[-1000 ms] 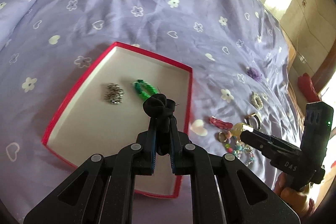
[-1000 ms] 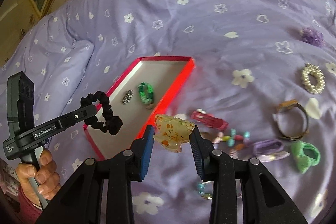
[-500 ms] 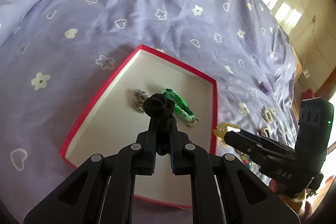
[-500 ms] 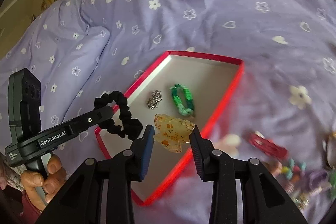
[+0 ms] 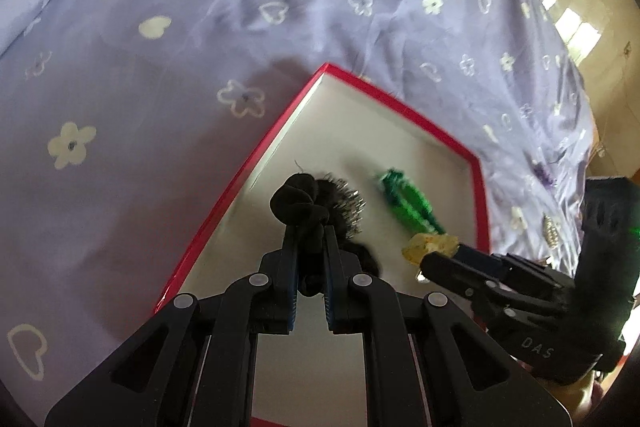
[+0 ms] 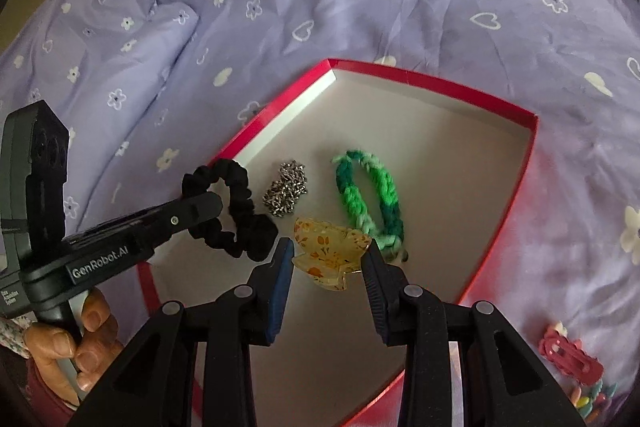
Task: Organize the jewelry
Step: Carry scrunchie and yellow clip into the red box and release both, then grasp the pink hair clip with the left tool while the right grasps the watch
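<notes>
The purple bedspread [image 6: 400, 7] with white flowers and hearts fills both views; it is the work surface. In the centre of the frame lies the red box [image 6: 516, 195], open upward so it can receive the pieces. On its pale floor rest a green braided bracelet [image 6: 370, 201] and a silver chain [image 6: 286, 193], side by side.

The left gripper [image 5: 310, 225] is clamped on a black scrunchie [image 6: 232, 213], which hangs over the box's left part, probably for dropping. The right gripper [image 6: 328, 259] pinches an amber hair claw [image 6: 330, 255] just above the floor.

Readable writing: "GenRobot.AI" on the left gripper, "DAS" on the right. A red clip [image 6: 570, 357] waits outside, lower right.
</notes>
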Available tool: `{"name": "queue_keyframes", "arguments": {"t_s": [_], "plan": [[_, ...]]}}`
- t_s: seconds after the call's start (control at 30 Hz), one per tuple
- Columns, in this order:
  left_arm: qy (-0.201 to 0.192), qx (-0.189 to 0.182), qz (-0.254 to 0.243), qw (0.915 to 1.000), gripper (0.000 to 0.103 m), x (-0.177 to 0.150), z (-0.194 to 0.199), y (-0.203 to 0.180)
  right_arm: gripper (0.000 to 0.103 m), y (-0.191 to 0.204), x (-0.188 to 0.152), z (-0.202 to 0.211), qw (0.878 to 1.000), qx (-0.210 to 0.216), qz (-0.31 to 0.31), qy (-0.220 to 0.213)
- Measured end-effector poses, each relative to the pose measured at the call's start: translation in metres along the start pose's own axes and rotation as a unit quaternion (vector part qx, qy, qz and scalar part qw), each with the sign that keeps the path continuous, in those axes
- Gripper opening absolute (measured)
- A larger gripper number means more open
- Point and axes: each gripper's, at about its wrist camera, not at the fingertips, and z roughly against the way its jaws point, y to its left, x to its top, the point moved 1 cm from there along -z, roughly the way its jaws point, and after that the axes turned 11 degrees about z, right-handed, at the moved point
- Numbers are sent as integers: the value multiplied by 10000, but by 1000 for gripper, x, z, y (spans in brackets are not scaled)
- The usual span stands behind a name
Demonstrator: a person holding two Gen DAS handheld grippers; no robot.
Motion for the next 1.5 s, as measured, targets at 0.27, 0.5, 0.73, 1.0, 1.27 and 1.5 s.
{"name": "queue_keyframes", "arguments": {"t_s": [0.27,0.5,0.73,1.0,1.27,1.5], "plan": [[140,190,99,9997,13,-6,-12,6,36,3,-2,-7,9999,-43,135,52],[82,403,44,9991,32,-7,-7,3,37,4,-1,-7,9998,-37,154,73],[-3,432,44,9991,48,-8,10,1,49,3,-2,2,9999,11,107,-1],[-156,286,65,9994,51,-21,42,-10,54,-9,-20,56,9991,-32,-110,-400],[-72,49,-82,9999,51,-56,60,-41,56,-36,-68,114,9961,-281,-560,-620],[127,-97,-439,9989,51,-88,59,-77,56,-59,-108,159,9921,-646,-819,-694]]}}
